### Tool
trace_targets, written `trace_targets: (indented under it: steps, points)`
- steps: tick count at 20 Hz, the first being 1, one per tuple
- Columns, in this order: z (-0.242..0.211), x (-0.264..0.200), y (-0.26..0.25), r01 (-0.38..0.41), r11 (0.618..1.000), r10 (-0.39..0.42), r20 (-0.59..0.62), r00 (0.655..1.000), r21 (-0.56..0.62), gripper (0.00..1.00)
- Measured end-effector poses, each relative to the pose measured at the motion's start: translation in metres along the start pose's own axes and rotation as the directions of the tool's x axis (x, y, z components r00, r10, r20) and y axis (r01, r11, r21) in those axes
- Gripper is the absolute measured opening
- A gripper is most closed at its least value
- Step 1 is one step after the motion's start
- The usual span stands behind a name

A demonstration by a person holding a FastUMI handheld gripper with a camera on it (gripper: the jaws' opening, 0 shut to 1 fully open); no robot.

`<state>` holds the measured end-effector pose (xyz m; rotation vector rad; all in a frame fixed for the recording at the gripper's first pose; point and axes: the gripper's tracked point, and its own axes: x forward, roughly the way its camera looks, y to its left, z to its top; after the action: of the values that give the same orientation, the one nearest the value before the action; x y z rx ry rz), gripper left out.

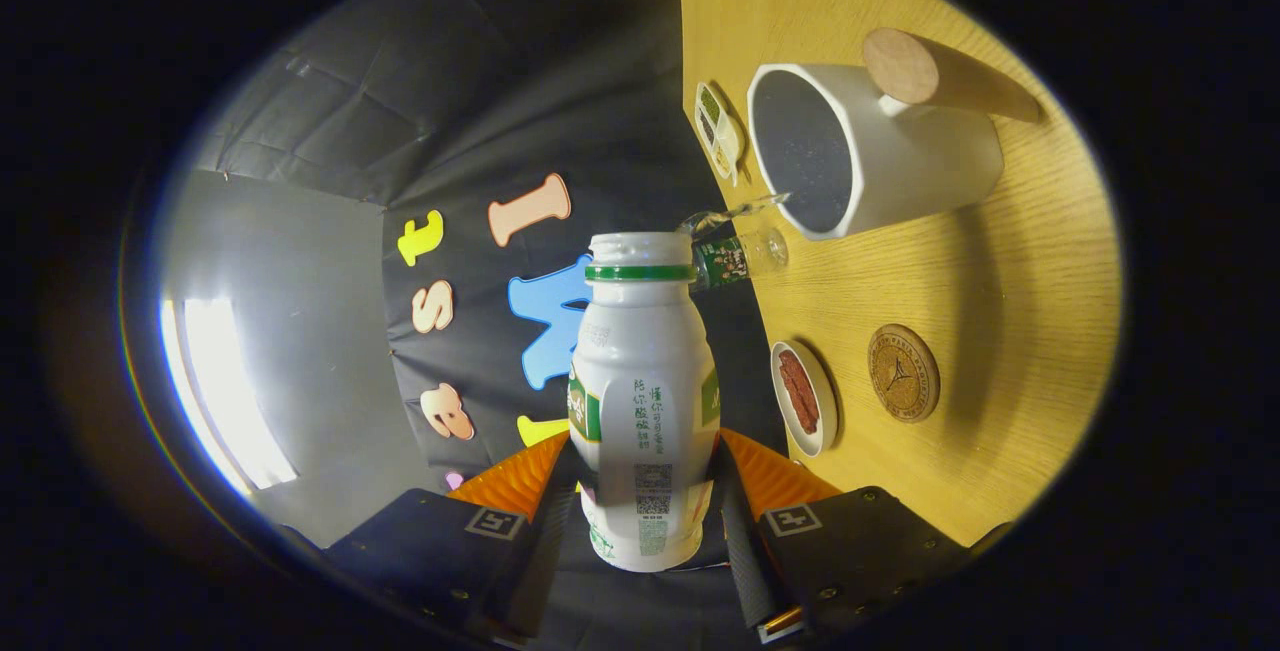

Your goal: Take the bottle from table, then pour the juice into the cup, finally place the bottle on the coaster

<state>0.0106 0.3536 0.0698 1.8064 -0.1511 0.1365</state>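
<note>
The bottle (643, 401) sat clamped between both fingers of the gripper (645, 491), tipped sideways, its open mouth short of the cup (880, 156). By my judgement the pour was just starting; next, bring the mouth over the cup's rim, the coaster (903, 372) lying near the cup.

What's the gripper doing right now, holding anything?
Gripper: closed on the white bottle, both fingers pressing its sides, tilted toward the white cup.
</note>
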Motion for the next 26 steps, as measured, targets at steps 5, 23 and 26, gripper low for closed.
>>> trace_targets:
  steps: [5,23,26]
  points:
    - [-0.001,0.002,0.003,-0.007,1.0,0.007,0.01,1.0,0.028,0.72]
    - [0.014,-0.003,0.01,-0.02,0.987,0.008,0.072,0.997,0.161,0.72]
    - [0.015,-0.002,0.011,-0.025,0.982,0.009,0.084,0.996,0.187,0.72]
